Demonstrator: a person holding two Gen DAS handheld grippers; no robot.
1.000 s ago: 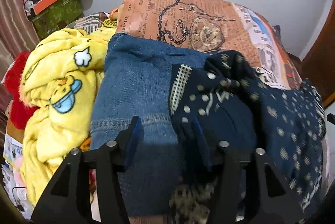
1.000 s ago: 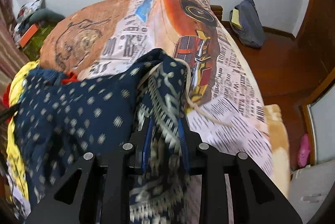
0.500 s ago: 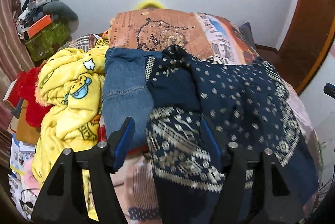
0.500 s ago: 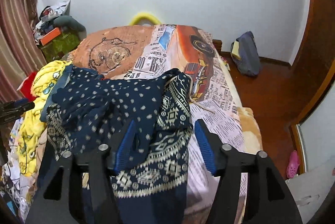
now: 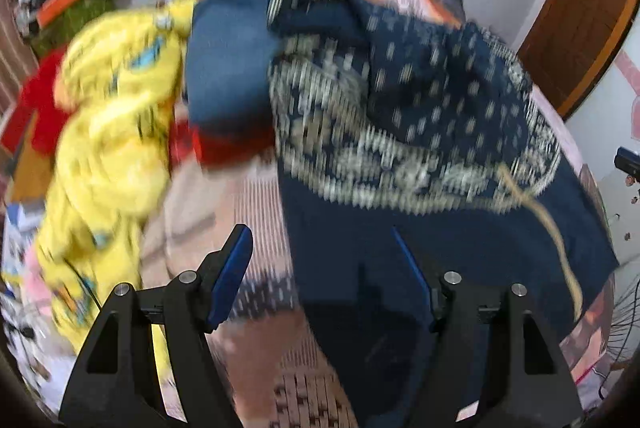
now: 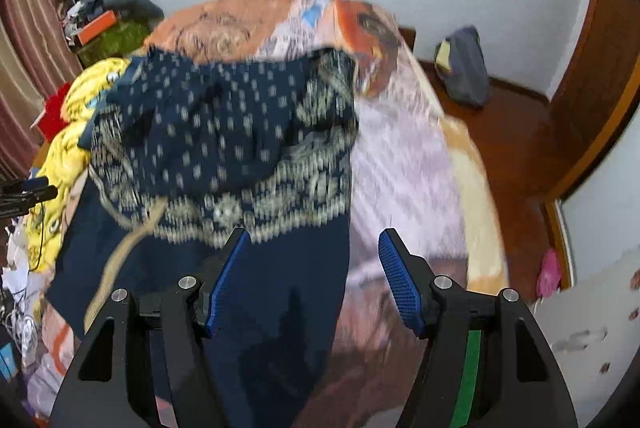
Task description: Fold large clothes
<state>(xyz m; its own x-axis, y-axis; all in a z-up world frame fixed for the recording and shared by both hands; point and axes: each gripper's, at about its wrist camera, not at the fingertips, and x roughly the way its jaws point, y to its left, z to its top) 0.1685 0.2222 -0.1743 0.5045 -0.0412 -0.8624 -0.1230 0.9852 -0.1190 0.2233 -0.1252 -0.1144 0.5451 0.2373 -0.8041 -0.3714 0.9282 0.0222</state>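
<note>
A large navy garment [image 5: 432, 132] with pale dots and a patterned border lies folded over on the printed bedspread [image 5: 256, 204]. A tan drawstring [image 5: 556, 224] trails across it. My left gripper [image 5: 322, 268] is open and empty above the garment's near left edge. In the right wrist view the same garment [image 6: 224, 156] lies left of centre on the bedspread [image 6: 404, 180]. My right gripper [image 6: 314, 268] is open and empty above its near right edge. Both views are blurred by motion.
Folded blue jeans [image 5: 228, 68], a yellow cartoon blanket [image 5: 116, 132] and red cloth [image 5: 36, 108] pile up at the bed's left. Cluttered boxes [image 6: 108, 28] stand at the back left. A grey bag [image 6: 464, 72] lies on the wooden floor at the right, near a door [image 5: 580, 12].
One second ago both grippers were shut on the navy garment. Both have opened, let it go and pulled back toward the bed's near edge. The garment now lies folded over itself.
</note>
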